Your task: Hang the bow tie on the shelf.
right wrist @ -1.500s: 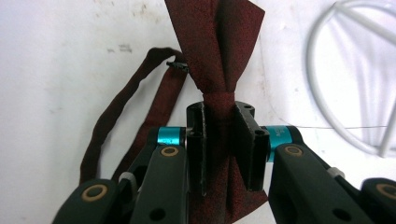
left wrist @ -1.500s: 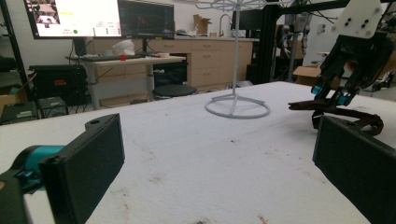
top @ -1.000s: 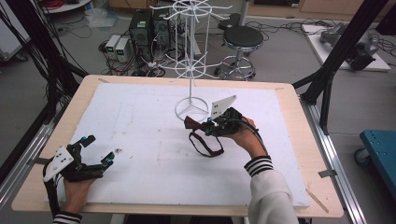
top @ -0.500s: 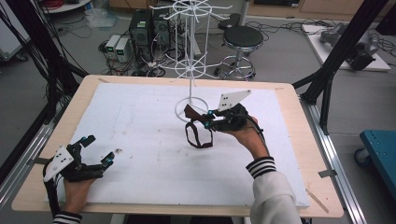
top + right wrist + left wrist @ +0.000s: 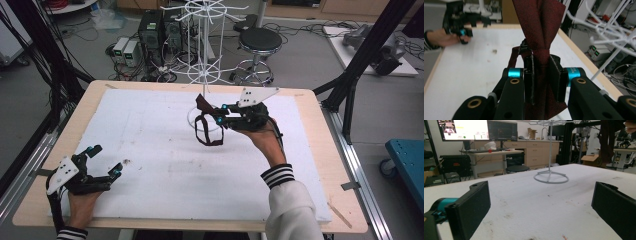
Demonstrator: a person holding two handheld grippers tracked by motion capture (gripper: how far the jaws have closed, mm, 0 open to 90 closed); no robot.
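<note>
The right gripper [image 5: 220, 114] is holding a dark red bow tie [image 5: 537, 30] in the air, above the far middle part of the bench [image 5: 150, 86] and just beside the pole of the white wire display rack [image 5: 204, 75]. Its fingers [image 5: 556, 77] are pressing narrowly on the knot of the bow tie, and the neck strap [image 5: 206, 131] is hanging down in a loop under it. The left gripper [image 5: 103, 161] is resting near the front left corner of the bench; its fingers [image 5: 470, 210] are standing wide apart with nothing between them.

I am thinking the bow tie is going to one of the rack's thin arms [image 5: 607, 41], and here several things could go wrong. The fabric is soft and only the knot is being pinched, so it could slip out if the hold is getting weaker. The hanging strap could catch on a lower arm or on the ring base [image 5: 551, 178] before it is reaching the right hook. The rack is looking light and it is standing on a narrow ring, so a push from the gripper could tip it or slide it toward the far edge. Also the strap could miss the hook and the tie would fall on the white cover.

About writing: I am seeing no brand or label on the bow tie or the rack. The monitor [image 5: 465, 129] behind the bench is showing something, but it is too small to read.
</note>
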